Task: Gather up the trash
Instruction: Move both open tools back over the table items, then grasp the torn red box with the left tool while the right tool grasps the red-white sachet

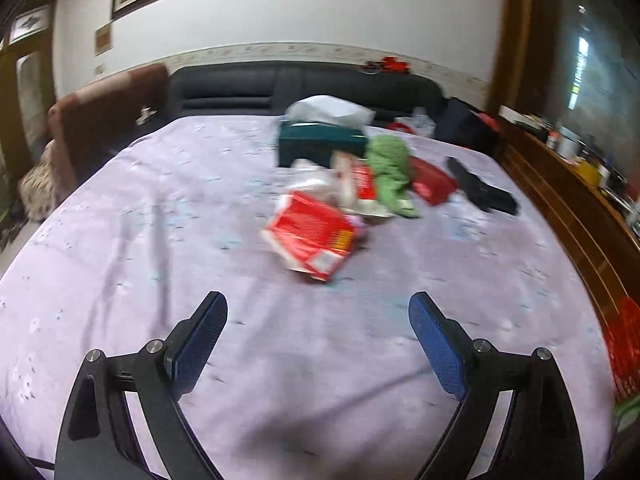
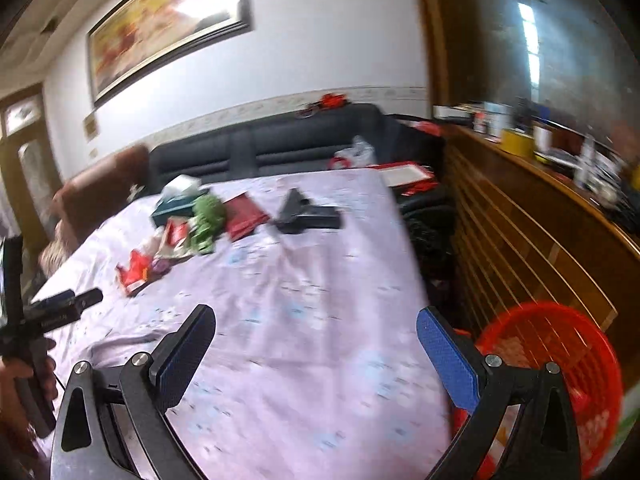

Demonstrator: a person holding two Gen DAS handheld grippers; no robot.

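A crumpled red carton (image 1: 312, 236) lies on the purple tablecloth (image 1: 140, 208), ahead of my left gripper (image 1: 318, 298). That gripper is open with nothing between its blue pads. Behind the carton lie a red-and-white wrapper (image 1: 356, 184), a green crumpled wad (image 1: 390, 168) and a red pouch (image 1: 432, 180). My right gripper (image 2: 316, 314) is open and holds nothing, over the cloth's near right part. A red mesh basket (image 2: 560, 360) stands beside the table, lower right. From the right wrist view the red carton (image 2: 134, 270) and green wad (image 2: 206, 216) lie far left.
A teal tissue box (image 1: 320, 140) and a black object (image 1: 480, 192) also lie on the table. A dark sofa (image 1: 304, 84) stands behind it and a wooden slatted cabinet (image 2: 520, 240) to the right. A hand (image 2: 24, 380) holds the left gripper (image 2: 90, 298) at the left edge.
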